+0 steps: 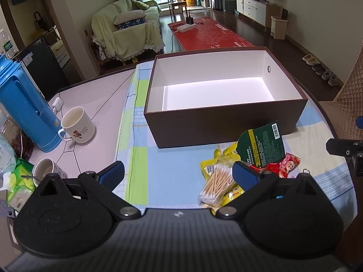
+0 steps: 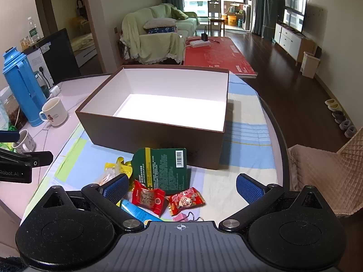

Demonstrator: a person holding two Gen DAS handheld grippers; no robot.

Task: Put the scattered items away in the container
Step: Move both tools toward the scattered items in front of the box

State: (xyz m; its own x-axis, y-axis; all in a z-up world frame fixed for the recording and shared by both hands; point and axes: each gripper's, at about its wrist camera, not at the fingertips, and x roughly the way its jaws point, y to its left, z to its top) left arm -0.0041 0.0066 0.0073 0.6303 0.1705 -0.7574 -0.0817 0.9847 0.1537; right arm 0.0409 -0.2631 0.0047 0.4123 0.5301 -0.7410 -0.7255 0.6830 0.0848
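A brown box point(image 1: 226, 122) point(image 2: 154, 140) with a white inside stands empty on the chequered cloth. In front of it lies a heap of small items: a dark green pouch point(image 1: 263, 147) point(image 2: 163, 170), a bag of cotton swabs point(image 1: 216, 184), yellow packets point(image 1: 224, 156) point(image 2: 120, 165), red snack packets point(image 1: 288, 164) point(image 2: 147, 198) and a light blue tube point(image 2: 138, 212). My left gripper point(image 1: 179, 173) hovers open just left of the heap. Directly over the red packets, my right gripper point(image 2: 182, 187) is open with nothing between its fingers.
On the bare table at the left stand a blue thermos point(image 1: 22, 104) point(image 2: 22, 86), a white mug point(image 1: 77, 124) point(image 2: 54, 111) and a smaller cup with a spoon point(image 1: 45, 172). A green tissue pack point(image 1: 18, 181) lies nearby. A quilted chair back point(image 2: 324, 176) is at the right.
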